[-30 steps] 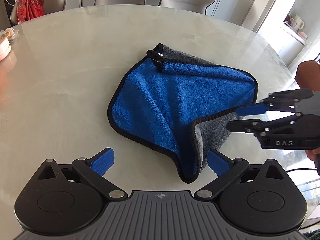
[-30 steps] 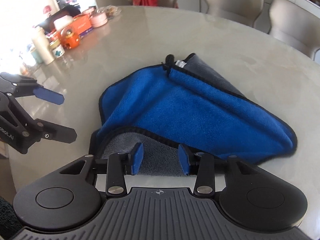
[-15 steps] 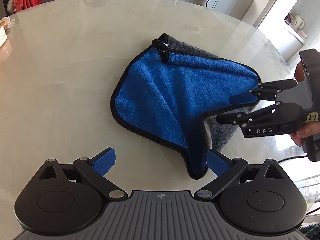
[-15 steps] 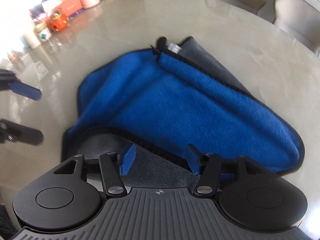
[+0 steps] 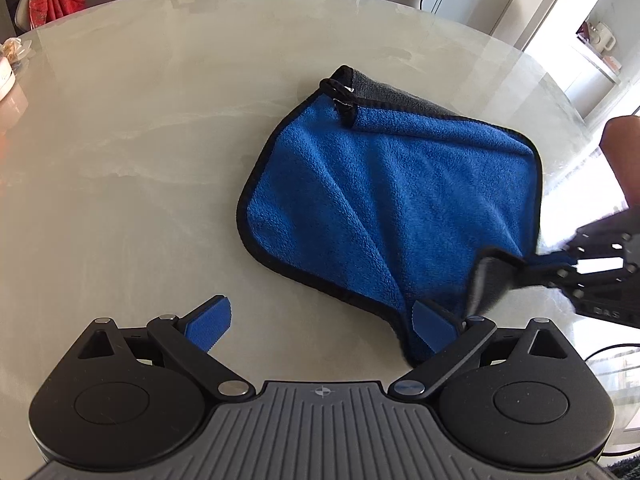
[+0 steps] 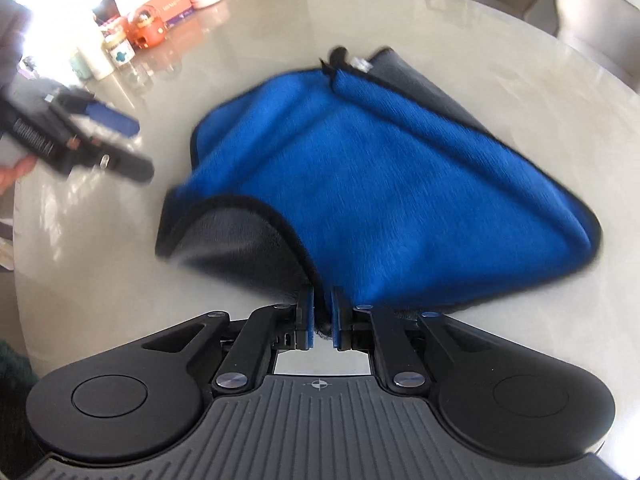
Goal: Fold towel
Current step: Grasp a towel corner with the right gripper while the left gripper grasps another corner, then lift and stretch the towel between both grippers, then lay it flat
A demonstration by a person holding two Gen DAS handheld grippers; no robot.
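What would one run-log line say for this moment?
right gripper: shut on towel edge | left gripper: open, empty | towel: on table

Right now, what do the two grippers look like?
Both are black, with round discs, ribbed grey housing and blue pads on thin black fingers. The left gripper sits wide; the right gripper carries white lettering on its side, and a bare hand shows behind the left one.

towel on table | right claw at its near corner | left claw beside towel
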